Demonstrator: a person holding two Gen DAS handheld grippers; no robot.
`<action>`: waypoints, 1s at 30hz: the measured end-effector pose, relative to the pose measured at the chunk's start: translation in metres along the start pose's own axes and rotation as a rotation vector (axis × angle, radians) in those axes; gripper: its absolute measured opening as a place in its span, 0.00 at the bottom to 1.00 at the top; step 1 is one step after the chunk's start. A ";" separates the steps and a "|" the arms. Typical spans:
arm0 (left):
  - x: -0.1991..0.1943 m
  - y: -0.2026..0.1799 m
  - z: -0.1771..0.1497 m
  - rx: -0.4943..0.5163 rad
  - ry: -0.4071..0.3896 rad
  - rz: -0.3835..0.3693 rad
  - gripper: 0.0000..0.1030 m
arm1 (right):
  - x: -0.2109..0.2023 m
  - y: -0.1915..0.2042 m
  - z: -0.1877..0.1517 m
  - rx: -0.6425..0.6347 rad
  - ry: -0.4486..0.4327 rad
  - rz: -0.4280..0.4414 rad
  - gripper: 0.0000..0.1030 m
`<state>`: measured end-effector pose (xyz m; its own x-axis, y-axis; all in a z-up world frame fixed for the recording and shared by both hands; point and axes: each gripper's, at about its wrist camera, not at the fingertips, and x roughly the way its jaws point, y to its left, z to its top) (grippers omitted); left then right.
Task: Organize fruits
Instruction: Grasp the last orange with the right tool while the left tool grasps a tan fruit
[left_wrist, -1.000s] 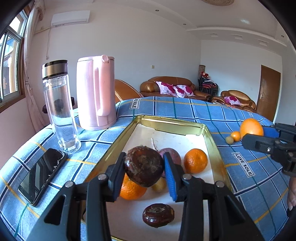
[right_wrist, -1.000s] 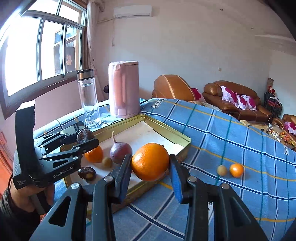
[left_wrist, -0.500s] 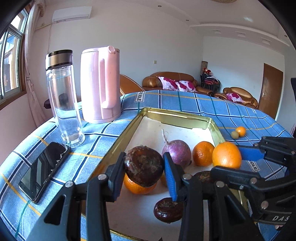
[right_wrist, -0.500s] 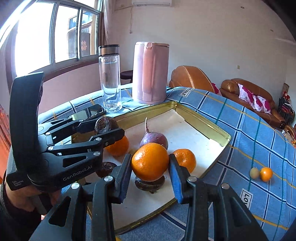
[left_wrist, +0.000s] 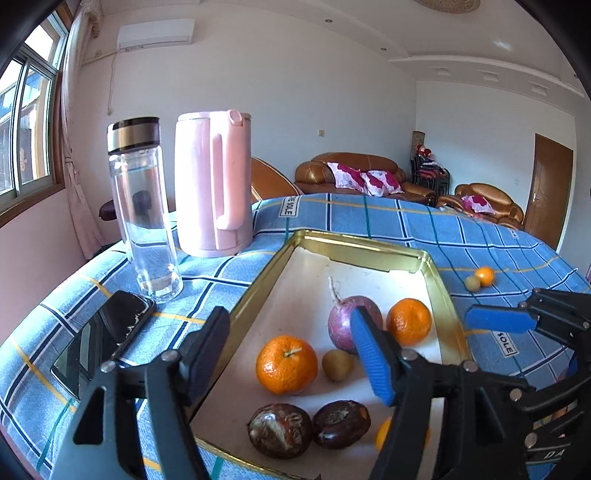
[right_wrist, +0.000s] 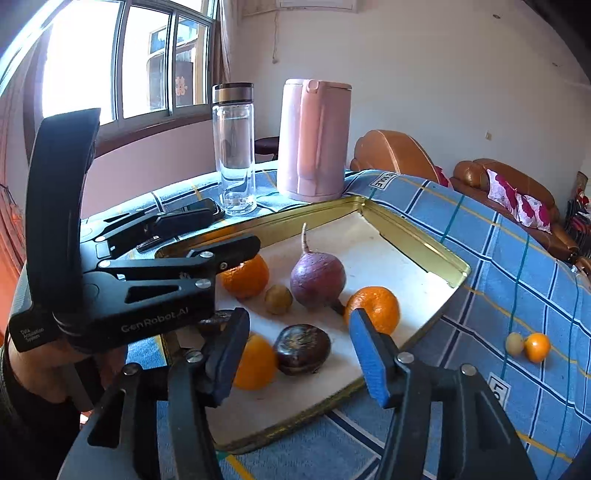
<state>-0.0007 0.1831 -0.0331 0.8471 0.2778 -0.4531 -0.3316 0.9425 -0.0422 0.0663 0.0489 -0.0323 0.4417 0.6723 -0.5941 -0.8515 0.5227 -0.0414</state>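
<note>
Both grippers have let go since a moment ago: the left gripper (left_wrist: 291, 350) no longer pinches the dark brown fruit (left_wrist: 279, 430), and the right gripper (right_wrist: 299, 349) has dropped its large orange (right_wrist: 255, 363); each now has its fingers spread wide with nothing between them. Nearest in the gold tray (left_wrist: 448, 317), that brown fruit lies just beside a second brown fruit (left_wrist: 341, 424), with the released orange next to them. Further in sit a mandarin (left_wrist: 287, 363), a small yellow-green fruit (left_wrist: 337, 364), and a purple radish (right_wrist: 317, 280) resting on its side, its pale root pointing up and toward the far rim. Another orange (left_wrist: 409, 321) sits beside it. Beyond the tray, on the blue checked cloth (left_wrist: 369, 218), a tiny orange fruit (left_wrist: 484, 276) touches a pale one (left_wrist: 472, 283).
</note>
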 end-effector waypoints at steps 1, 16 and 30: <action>-0.003 -0.002 0.003 -0.004 -0.013 -0.004 0.75 | -0.006 -0.006 -0.001 0.001 -0.006 -0.015 0.57; -0.012 -0.122 0.057 0.104 -0.082 -0.193 0.86 | -0.070 -0.167 -0.016 0.216 -0.010 -0.383 0.61; 0.080 -0.207 0.070 0.102 0.017 -0.151 0.87 | -0.026 -0.250 -0.034 0.457 0.034 -0.379 0.61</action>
<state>0.1648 0.0234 0.0020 0.8766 0.1292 -0.4636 -0.1564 0.9875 -0.0206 0.2578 -0.1175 -0.0340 0.6759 0.3813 -0.6307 -0.4246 0.9010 0.0897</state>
